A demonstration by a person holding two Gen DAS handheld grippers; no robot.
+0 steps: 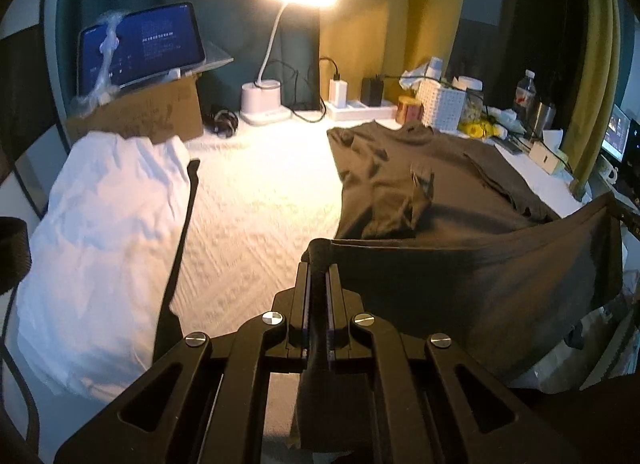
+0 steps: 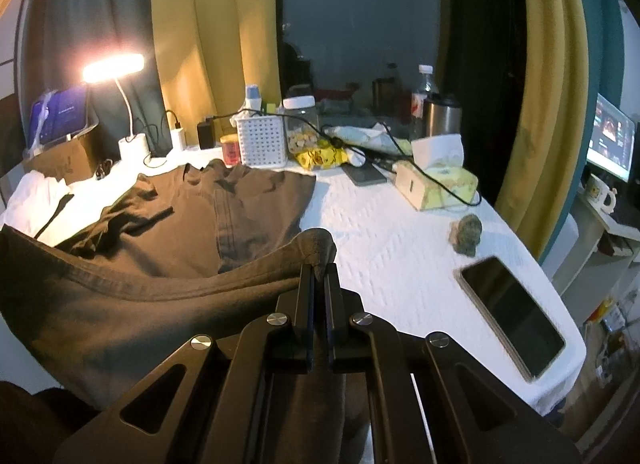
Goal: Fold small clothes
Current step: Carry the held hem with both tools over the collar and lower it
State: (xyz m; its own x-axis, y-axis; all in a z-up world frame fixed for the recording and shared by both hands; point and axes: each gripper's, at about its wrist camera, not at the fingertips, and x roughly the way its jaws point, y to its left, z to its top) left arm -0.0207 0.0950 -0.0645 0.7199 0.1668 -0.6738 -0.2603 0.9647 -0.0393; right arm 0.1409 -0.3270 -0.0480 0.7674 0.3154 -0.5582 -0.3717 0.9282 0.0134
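Note:
A dark brown T-shirt [image 1: 432, 184] lies spread on the white table cover, collar toward the far side. Its near hem [image 1: 472, 276] is lifted off the table and stretched between my two grippers. My left gripper [image 1: 319, 260] is shut on the hem's left corner, with cloth pinched between its jaws and trailing back under them. My right gripper [image 2: 319, 264] is shut on the hem's right corner of the T-shirt [image 2: 192, 216], the fabric bunched over its tips. In the left wrist view the right gripper shows only as a dark edge at the far right.
A white garment [image 1: 104, 248] with a dark strip lies at the left. Behind stand a cardboard box [image 1: 152, 112] with a tablet, a lit desk lamp [image 1: 266, 100], chargers and a white basket [image 2: 262, 142]. A phone [image 2: 512, 312], tissue box [image 2: 436, 184] and small grey lump [image 2: 466, 234] lie to the right.

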